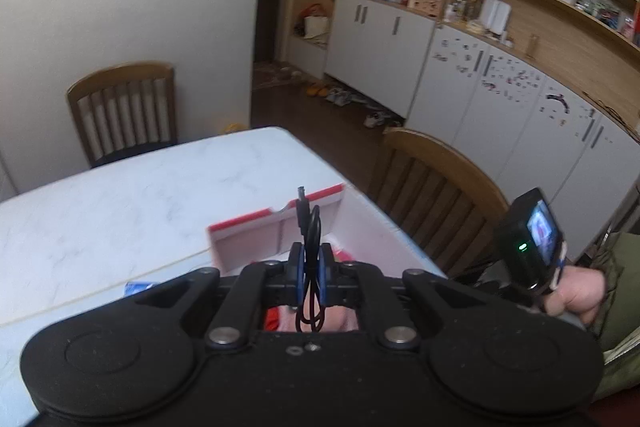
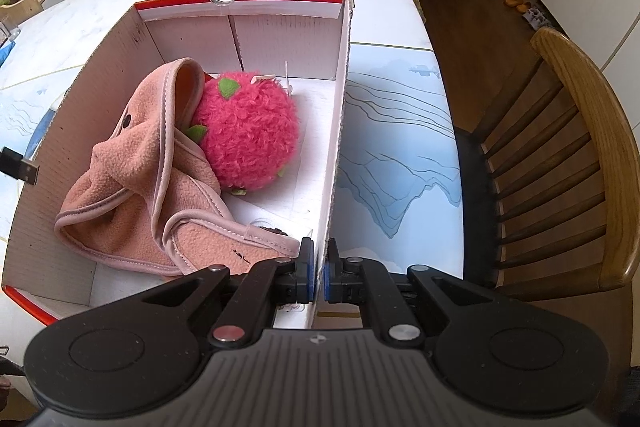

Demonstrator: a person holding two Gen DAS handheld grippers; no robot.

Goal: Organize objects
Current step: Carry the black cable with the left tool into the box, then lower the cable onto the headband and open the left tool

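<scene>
Black cable (image 1: 310, 231) pinched in left gripper (image 1: 311, 259) above the cardboard box (image 2: 340, 131); right gripper (image 2: 317, 269) clamped on its right wall, near pink fleece (image 2: 152, 179) and plush ball (image 2: 248, 131).

plush ball (image 2: 248, 131) and cloth (image 2: 152, 187) in box (image 2: 338, 131)
</scene>
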